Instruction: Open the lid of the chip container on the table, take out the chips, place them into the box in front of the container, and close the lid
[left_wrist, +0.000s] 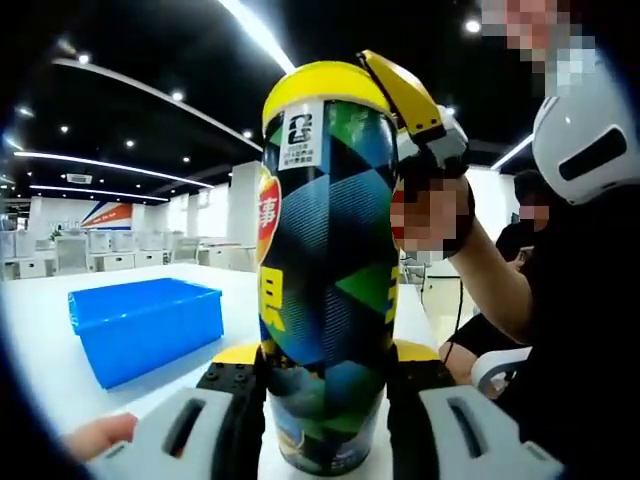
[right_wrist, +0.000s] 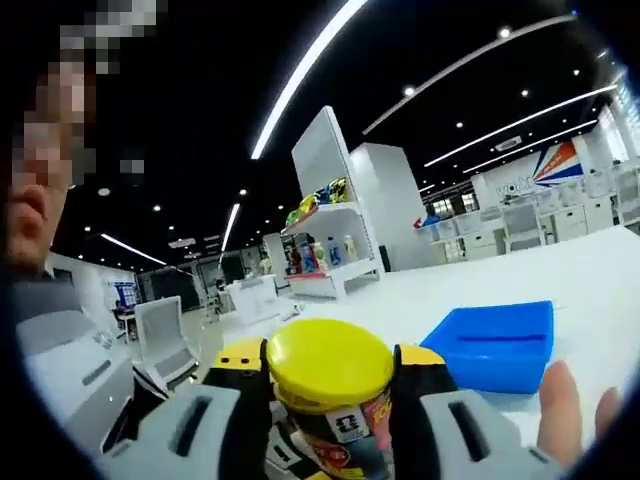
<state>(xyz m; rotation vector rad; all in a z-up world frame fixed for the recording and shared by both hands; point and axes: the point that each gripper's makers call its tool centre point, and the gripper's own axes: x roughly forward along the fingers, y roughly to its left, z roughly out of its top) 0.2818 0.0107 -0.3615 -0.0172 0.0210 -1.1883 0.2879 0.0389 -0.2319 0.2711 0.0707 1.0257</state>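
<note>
In the left gripper view the left hand-held gripper (left_wrist: 325, 385) is clenched around the lower body of the chip container (left_wrist: 325, 280), a tall can with a blue, green and black triangle pattern that stands upright on the white surface (left_wrist: 40, 340). Its jaws press both sides of the can near the base. The yellow lid (left_wrist: 320, 85) sits on top of the can. The right hand-held gripper (left_wrist: 405, 95) comes in from the upper right, its yellow-tipped jaw against the lid's edge, held by a person's hand (left_wrist: 432, 215). The blue box (left_wrist: 145, 325) lies on the surface just left of the can.

In the right gripper view the right hand-held gripper (right_wrist: 330, 400) grasps the yellow lid (right_wrist: 330, 365) from both sides, with the blue box (right_wrist: 495, 345) beyond it on the white surface (right_wrist: 590, 270)
</note>
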